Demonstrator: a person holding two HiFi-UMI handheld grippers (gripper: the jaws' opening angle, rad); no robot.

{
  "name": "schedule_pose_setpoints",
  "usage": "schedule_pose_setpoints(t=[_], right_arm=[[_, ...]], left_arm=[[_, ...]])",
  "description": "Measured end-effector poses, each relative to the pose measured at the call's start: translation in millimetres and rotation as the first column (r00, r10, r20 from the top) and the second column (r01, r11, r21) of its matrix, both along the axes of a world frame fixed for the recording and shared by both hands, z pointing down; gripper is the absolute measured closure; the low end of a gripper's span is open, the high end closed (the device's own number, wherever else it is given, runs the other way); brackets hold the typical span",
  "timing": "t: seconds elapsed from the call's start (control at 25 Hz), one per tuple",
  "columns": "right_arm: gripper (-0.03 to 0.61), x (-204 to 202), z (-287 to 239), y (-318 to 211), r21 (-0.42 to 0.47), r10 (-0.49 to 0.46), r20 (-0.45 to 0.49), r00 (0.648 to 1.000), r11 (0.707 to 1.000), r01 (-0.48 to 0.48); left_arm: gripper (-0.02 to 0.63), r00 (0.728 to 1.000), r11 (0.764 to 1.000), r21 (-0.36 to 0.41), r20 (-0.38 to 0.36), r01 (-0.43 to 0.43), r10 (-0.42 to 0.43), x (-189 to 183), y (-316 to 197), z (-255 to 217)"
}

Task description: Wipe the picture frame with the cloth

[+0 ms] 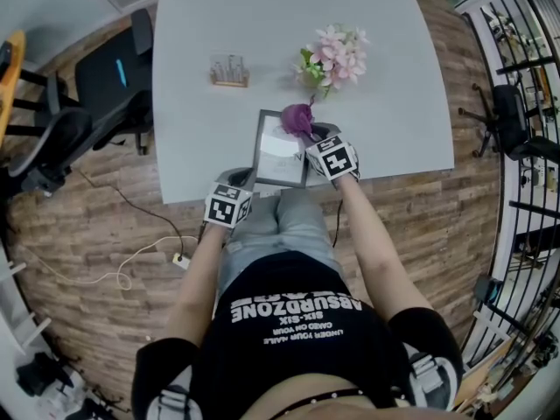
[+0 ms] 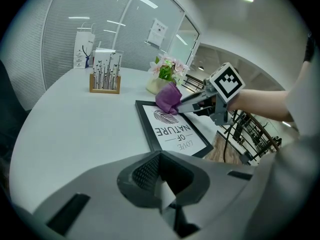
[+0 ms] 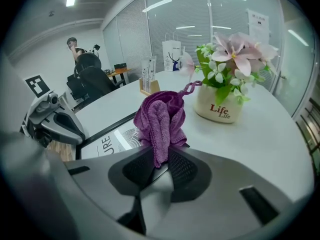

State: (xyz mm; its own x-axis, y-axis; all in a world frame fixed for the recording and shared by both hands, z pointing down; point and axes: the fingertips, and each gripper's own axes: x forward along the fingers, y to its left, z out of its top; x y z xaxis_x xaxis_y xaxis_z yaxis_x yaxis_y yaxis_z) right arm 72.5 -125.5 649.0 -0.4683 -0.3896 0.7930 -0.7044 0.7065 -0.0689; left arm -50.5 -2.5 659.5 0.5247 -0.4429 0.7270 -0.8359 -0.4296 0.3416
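A black picture frame [image 1: 278, 151] with a white print lies flat near the front edge of the grey table [image 1: 201, 138]. My right gripper [image 1: 308, 134] is shut on a bunched purple cloth [image 1: 297, 118], which rests on the frame's far right part. In the right gripper view the cloth [image 3: 160, 115] stands up from the shut jaws [image 3: 161, 154], over the frame [image 3: 107, 144]. My left gripper [image 1: 241, 180] sits at the table's edge beside the frame's near left corner, shut on nothing. In the left gripper view, the frame [image 2: 175, 131] and cloth [image 2: 168, 98] are ahead to the right.
A white pot of pink flowers [image 1: 332, 59] stands just beyond the cloth. A small wooden card holder [image 1: 229, 70] is at the back left, and a white paper bag [image 2: 84, 49] lies beyond it. Black chairs [image 1: 105, 94] stand left of the table. A cable [image 1: 131, 261] lies on the floor.
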Motion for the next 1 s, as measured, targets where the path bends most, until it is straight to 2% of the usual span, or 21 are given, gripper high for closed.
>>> schedule_pose_setpoints(t=[0.48,1.0], right_arm=[[0.488,-3,0,36,-0.022,-0.072,-0.038,0.997,0.997,0.072],[0.488,-5,0,76,-0.046,-0.087,-0.012,0.996,0.995,0.086]], left_arm=[[0.597,1.000,1.000,0.003,-0.002,0.009,-0.009,0,0,1],[0.598,1.000,1.000,0.005,0.004,0.018,-0.018,-1,-1,1]])
